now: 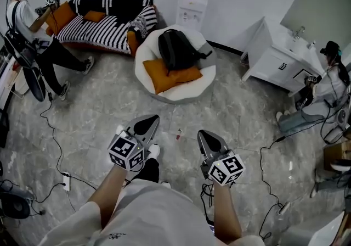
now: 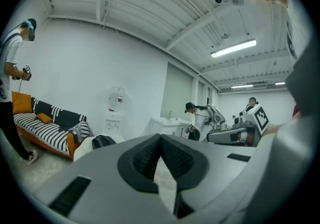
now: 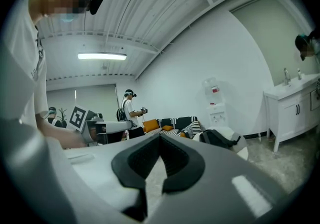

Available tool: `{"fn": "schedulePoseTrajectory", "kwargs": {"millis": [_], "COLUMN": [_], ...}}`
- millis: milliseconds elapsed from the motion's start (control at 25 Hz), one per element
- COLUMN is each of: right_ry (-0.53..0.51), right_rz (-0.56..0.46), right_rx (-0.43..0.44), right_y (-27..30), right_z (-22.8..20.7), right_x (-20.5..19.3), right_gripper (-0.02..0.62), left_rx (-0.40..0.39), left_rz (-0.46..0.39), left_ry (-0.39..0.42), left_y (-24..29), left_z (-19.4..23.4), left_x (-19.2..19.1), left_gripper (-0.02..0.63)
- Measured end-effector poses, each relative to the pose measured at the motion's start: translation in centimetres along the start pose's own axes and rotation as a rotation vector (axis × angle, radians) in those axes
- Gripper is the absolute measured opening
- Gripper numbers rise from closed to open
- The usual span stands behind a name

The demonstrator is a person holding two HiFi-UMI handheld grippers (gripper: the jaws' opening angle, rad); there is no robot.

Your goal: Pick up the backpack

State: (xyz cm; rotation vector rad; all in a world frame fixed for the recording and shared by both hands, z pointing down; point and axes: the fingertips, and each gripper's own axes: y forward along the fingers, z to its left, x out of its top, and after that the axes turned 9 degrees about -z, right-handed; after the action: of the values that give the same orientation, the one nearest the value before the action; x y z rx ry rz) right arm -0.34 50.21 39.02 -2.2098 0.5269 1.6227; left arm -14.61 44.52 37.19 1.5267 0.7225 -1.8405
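Observation:
A black backpack (image 1: pixel 176 47) lies on a round white beanbag chair (image 1: pixel 189 90), leaning over an orange cushion (image 1: pixel 170 76). The backpack (image 2: pixel 102 141) shows small and far off in the left gripper view, and the backpack (image 3: pixel 218 138) again in the right gripper view. My left gripper (image 1: pixel 152 120) and right gripper (image 1: pixel 202 135) are side by side over the marble floor, well short of the chair, both pointing toward it. Both are shut with nothing between the jaws.
A striped sofa (image 1: pixel 107 23) stands at the back left with a person (image 1: pixel 34 36) in front of it. A water dispenser (image 1: pixel 192 7) is against the far wall, a white sink cabinet (image 1: pixel 279 58) at right with a seated person (image 1: pixel 323 94). Cables (image 1: pixel 52 129) trail across the floor.

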Motion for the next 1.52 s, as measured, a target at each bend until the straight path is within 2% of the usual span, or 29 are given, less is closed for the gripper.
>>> {"fn": "schedulePoseTrajectory", "kwargs": {"millis": [400, 760, 1000, 1320, 1520], "right_ry": [0.021, 0.004, 0.015, 0.014, 0.015], "right_rz": [-0.014, 0.008, -0.017, -0.01, -0.017], "right_rx": [-0.046, -0.099, -0.155, -0.173, -0.151], "right_y": [9.2, 16.4, 20.6, 22.6, 24.5], "right_z": [-5.5, -9.5, -11.8, -13.1, -14.2], "right_x": [2.0, 2.5, 3.5, 3.7, 3.7], "right_gripper": [0.002, 0.003, 0.003, 0.003, 0.003], "left_rx": [-0.019, -0.114, -0.178, -0.201, -0.183], "left_rz": [0.025, 0.039, 0.036, 0.037, 0.023], "left_ry": [0.008, -0.026, -0.048, -0.053, -0.054], "left_y": [7.5, 13.5, 16.7, 18.0, 18.9], "left_z": [7.8, 13.7, 17.5, 19.2, 20.4], "left_x": [1.1, 1.9, 2.7, 2.5, 2.7], "left_gripper": [-0.012, -0.012, -0.012, -0.012, -0.012]}}
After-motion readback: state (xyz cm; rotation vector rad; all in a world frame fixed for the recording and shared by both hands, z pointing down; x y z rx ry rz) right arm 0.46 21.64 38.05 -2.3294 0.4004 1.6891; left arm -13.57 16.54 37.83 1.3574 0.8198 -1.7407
